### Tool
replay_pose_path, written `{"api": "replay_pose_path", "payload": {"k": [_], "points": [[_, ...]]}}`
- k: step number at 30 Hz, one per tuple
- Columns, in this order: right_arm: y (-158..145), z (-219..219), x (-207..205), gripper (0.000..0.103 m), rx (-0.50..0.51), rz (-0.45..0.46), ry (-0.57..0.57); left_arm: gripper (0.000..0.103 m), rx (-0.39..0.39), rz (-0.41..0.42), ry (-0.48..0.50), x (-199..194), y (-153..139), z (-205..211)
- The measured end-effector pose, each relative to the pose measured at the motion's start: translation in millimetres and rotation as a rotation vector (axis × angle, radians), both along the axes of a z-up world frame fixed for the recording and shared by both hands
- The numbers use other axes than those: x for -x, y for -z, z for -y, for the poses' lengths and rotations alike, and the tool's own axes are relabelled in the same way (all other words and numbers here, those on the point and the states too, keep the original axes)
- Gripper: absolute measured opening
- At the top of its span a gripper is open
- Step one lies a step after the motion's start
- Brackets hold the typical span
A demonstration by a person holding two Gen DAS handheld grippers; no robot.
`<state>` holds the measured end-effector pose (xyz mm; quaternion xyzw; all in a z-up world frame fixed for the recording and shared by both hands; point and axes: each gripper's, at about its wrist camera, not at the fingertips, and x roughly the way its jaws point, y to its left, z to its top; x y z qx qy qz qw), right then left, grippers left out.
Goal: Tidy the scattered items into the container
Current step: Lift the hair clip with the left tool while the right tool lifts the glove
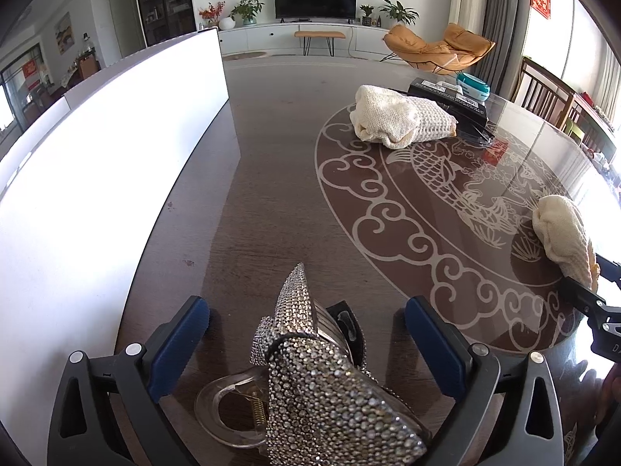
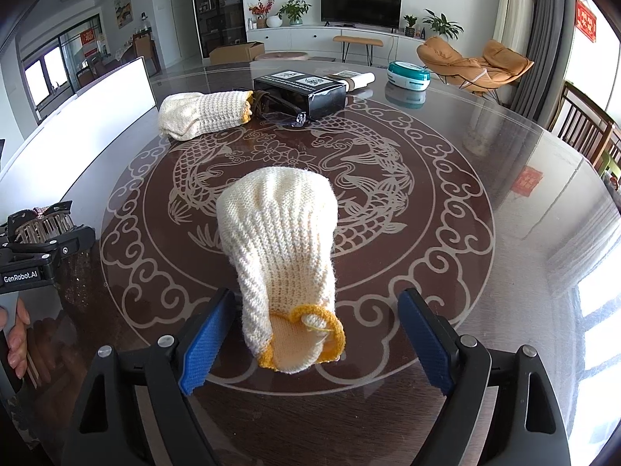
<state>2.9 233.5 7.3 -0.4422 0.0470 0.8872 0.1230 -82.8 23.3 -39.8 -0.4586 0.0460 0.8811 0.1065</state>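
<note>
In the left wrist view, the left gripper [image 1: 306, 343] has its blue pads wide apart; a sparkly hair clip [image 1: 326, 372] lies between them on the brown table [image 1: 271, 178], touching neither pad; a tall white container [image 1: 97, 163] stands on the left; a cream glove [image 1: 399, 118] lies far off by a black box [image 1: 446, 95]. In the right wrist view, the right gripper [image 2: 314, 341] is open too; a second cream glove [image 2: 285, 260] lies between its pads, not squeezed; the other glove sits far left.
</note>
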Motion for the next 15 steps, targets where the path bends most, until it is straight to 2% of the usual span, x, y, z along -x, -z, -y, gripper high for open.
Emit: {"api": "replay_pose_path", "payload": {"k": [8,15], "points": [[0.1,-0.2,0.2,0.088,0.005,0.000,-0.003,0.103,-0.002,0.007,0.026,-3.7,-0.2,1.1],[-0.3,0.0,-0.3,0.089,0.008,0.009,-0.023,0.103,0.001,0.019,0.091,-29.3,-0.6,14.3]]}}
